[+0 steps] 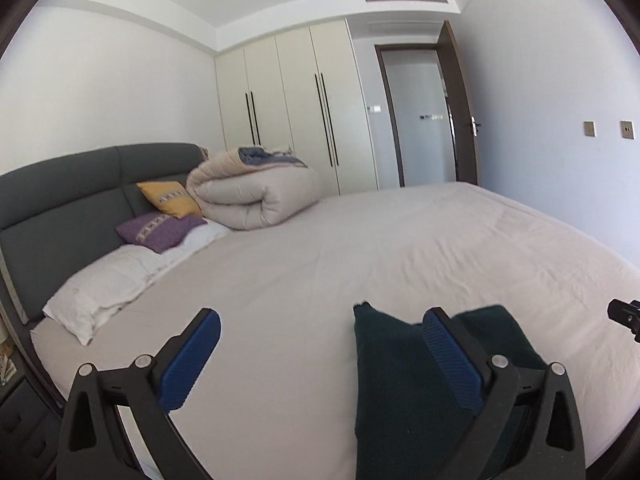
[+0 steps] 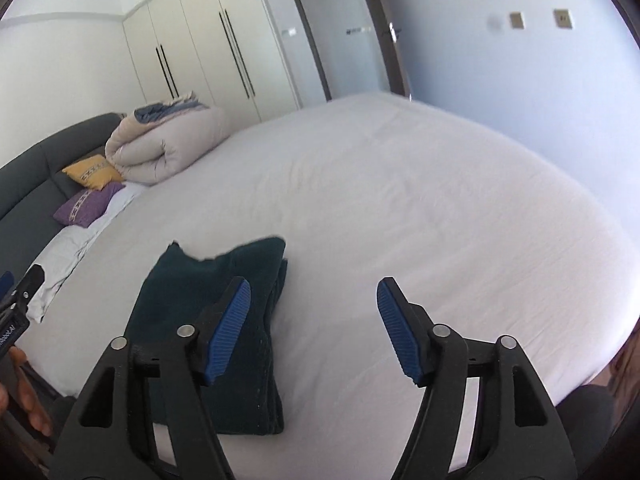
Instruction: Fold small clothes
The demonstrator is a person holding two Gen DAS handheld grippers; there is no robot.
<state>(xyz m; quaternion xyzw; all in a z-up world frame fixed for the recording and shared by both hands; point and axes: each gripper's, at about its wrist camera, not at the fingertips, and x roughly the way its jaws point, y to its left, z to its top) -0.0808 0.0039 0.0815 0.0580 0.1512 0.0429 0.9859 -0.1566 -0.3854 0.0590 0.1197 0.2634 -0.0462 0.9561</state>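
The folded dark green garment (image 2: 224, 320) lies flat on the bed (image 2: 400, 200), well apart from the pillows. The left gripper (image 1: 320, 364) and right gripper (image 2: 314, 328) stand wide open above it, holding nothing; the fold appears finished.

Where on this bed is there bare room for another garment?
Bare sheet stretches from the folded dark green garment to the bed's far edge and right side. The head end is crowded: rolled duvet, yellow cushion, purple cushion, white pillow.

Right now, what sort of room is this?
A bedroom, most likely: a large bed with a grey headboard, pillows along it, and a fitted wardrobe beside the door.
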